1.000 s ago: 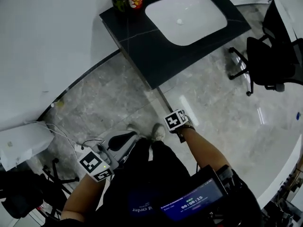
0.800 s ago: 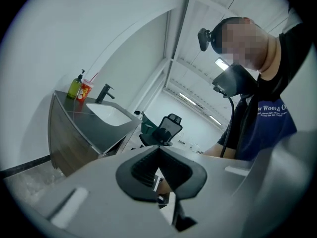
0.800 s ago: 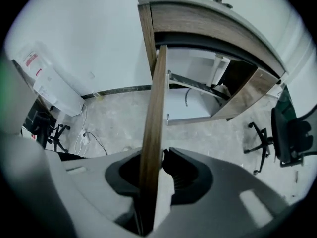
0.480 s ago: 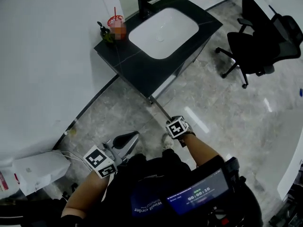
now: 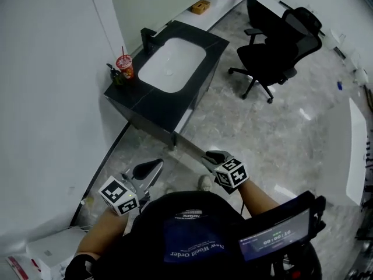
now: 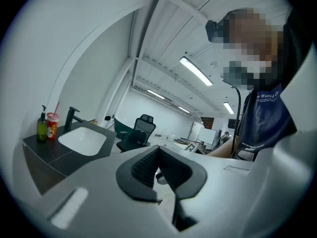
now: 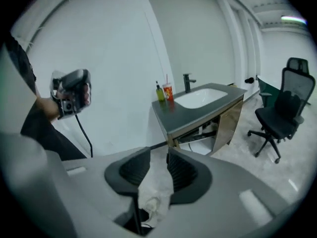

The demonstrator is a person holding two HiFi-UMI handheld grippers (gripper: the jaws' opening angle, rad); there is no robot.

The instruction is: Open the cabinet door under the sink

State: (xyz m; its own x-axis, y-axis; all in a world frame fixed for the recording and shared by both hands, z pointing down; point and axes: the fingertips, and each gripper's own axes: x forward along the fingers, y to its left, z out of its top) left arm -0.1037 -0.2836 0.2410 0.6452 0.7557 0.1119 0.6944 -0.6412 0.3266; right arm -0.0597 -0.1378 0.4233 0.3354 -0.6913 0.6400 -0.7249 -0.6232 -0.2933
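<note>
Nearest, at 6 o'clock in the head view, the person's two arms reach forward. The left hand-held gripper (image 5: 152,167) shows in its own view with its ribbed pads (image 6: 143,165) drawn together at the tips and nothing caught between them. The right hand-held gripper (image 5: 211,156) has its jaws a little apart and empty. Its own view shows only marble floor (image 5: 280,133) and a pale shoe (image 5: 205,182) through the gap. That view also catches the left hand-held gripper at 9 o'clock, against the white wall (image 7: 124,48). The left gripper view shows the person's dark shirt (image 6: 262,123) at 3 o'clock instead.

Farther off, at about 11 o'clock and well apart from both grippers, the sink (image 5: 172,63) sits in a dark tabletop (image 5: 151,101). The head view gives only the top:
- a black faucet (image 5: 148,39) at the far end of the sink
- a red cup (image 5: 124,67) with a straw
- a green bottle (image 5: 115,76) just beside the cup, near the wall

The front of the cabinet (image 7: 198,133) underneath shows clearly only in the right gripper view. The nearer half of its front shows shelves and pale things inside. A brownish door panel (image 7: 229,125) covers the farther half, flat with the front. In the head view a thin pale strip (image 5: 187,144) runs out over the floor from the cabinet's near corner. I cannot tell whether that is a door's edge. The left gripper view shows only the cabinet's dark end.

Farthest, at 1 o'clock, stands a black office chair (image 5: 274,48).
</note>
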